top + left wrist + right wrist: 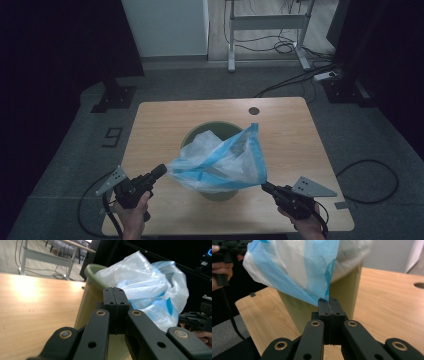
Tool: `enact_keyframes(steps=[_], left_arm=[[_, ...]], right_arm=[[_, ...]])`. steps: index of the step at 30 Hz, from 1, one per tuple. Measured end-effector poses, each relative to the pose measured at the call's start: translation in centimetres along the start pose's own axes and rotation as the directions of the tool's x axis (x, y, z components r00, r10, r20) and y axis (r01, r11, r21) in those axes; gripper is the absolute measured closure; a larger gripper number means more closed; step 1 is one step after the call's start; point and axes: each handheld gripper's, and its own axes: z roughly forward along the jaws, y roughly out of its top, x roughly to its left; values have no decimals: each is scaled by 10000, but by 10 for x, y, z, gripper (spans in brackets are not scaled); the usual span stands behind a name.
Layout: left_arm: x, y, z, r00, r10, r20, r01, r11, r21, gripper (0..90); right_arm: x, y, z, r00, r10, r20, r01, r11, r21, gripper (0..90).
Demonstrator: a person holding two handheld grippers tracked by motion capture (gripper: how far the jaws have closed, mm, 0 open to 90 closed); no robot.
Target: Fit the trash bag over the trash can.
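Left gripper (161, 170) jaws pressed together, pinching near-left edge of plastic bag (222, 162). Right gripper (265, 186) jaws likewise clamped on bag's blue corner at near right. Bag stretched between both, draped over mouth of green bin (220, 194), mid wooden table (290, 135).

A thin blue-and-white plastic bag (222, 162) was held stretched and crumpled over the rim of a green bin (216, 192), which stood upright near the middle of the wooden table, its edges pulled outward.
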Motion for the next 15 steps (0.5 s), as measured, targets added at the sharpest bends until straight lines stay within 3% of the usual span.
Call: enact_keyframes(steps=[10,15], left_arm=[[8,-14,2,9998,22,-190,-13,9989,459,899],[15,-19,7,9992,-199,-349,221,9976,651,898]], right_arm=[[0,-15,13,9992,-151,381,128,9981,596,889],[-5,-22,20,9984,100,561,-144,9967,793,889]])
